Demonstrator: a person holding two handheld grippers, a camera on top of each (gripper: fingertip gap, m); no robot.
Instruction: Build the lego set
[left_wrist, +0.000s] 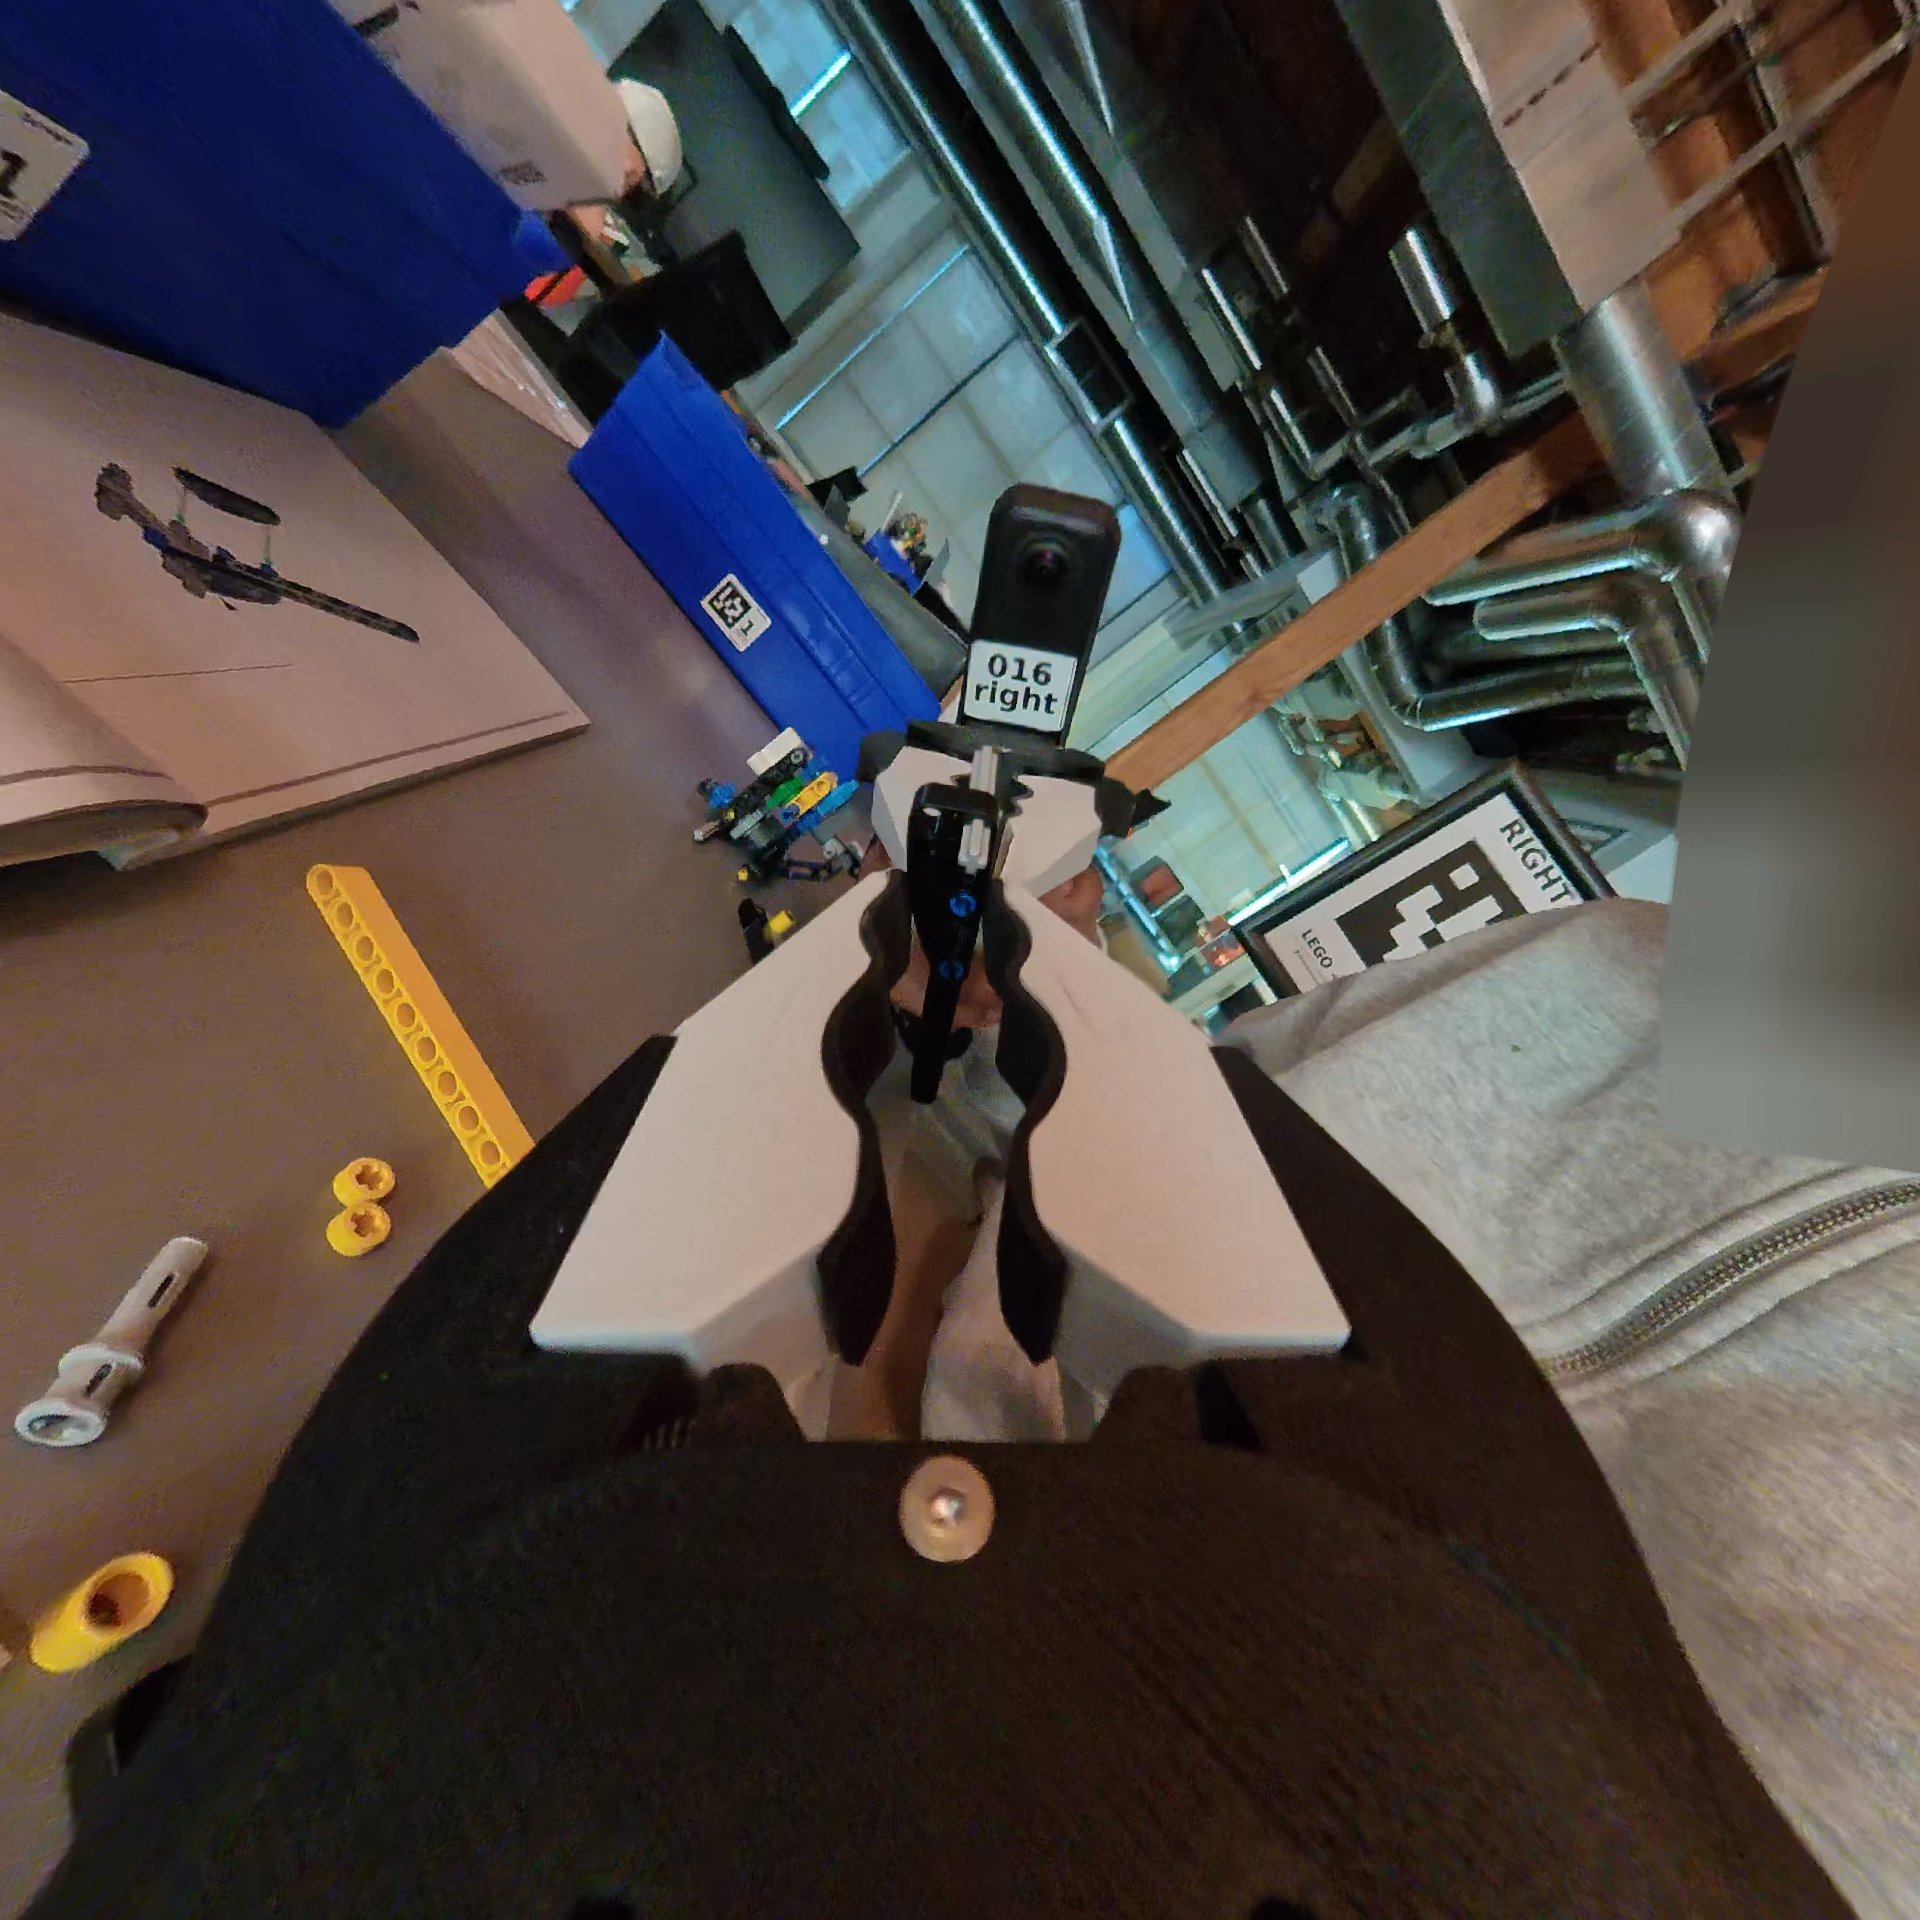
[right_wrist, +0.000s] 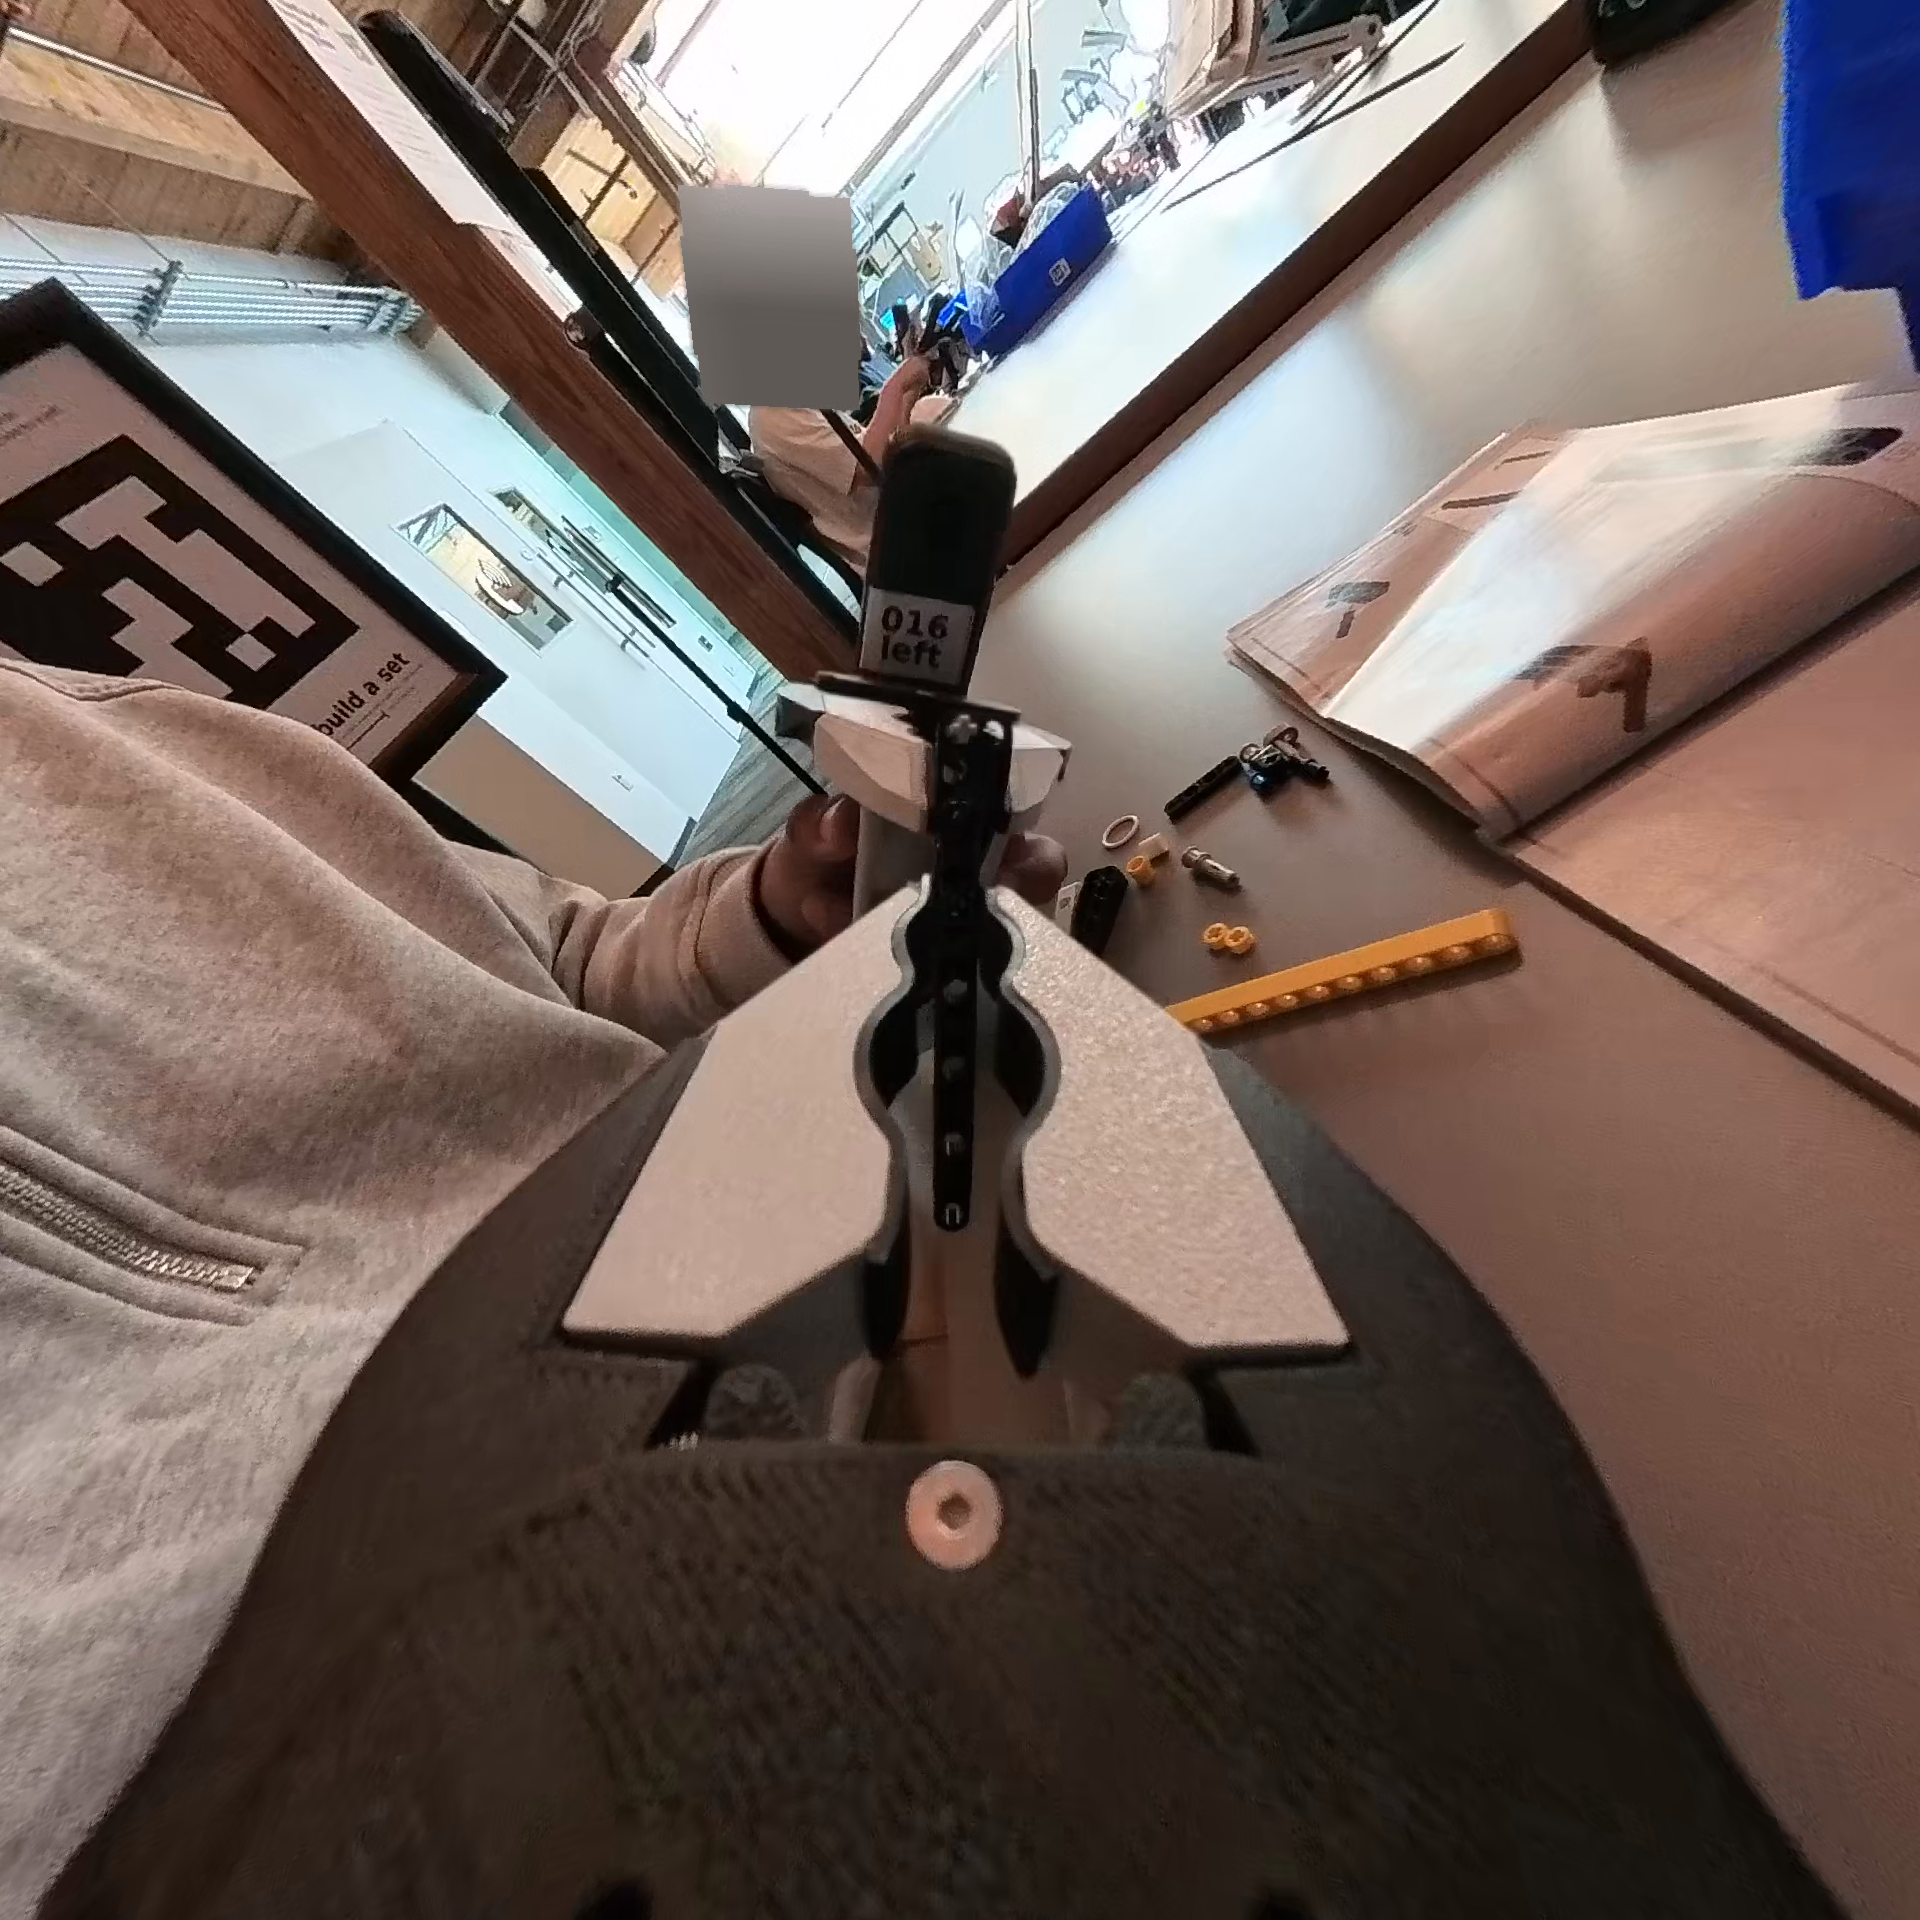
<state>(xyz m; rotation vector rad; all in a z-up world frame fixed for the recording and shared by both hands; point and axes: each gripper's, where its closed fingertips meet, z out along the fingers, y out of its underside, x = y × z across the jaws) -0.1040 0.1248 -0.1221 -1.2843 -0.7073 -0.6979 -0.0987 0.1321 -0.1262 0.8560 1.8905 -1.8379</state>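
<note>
Two labelled grippers, left gripper (left_wrist: 940, 925) and right gripper (right_wrist: 951, 914), gripping black beam (left_wrist: 940, 966)

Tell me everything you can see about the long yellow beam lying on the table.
The long yellow beam is a flat, straight strip, plastic by its look, with a single row of round holes along its length. It lies flat on the dark table, loose, with no gripper touching it. In the left wrist view its near end is hidden behind the gripper body. Two small yellow bushes lie close beside it, not touching. The open instruction booklet lies beyond it.
</note>
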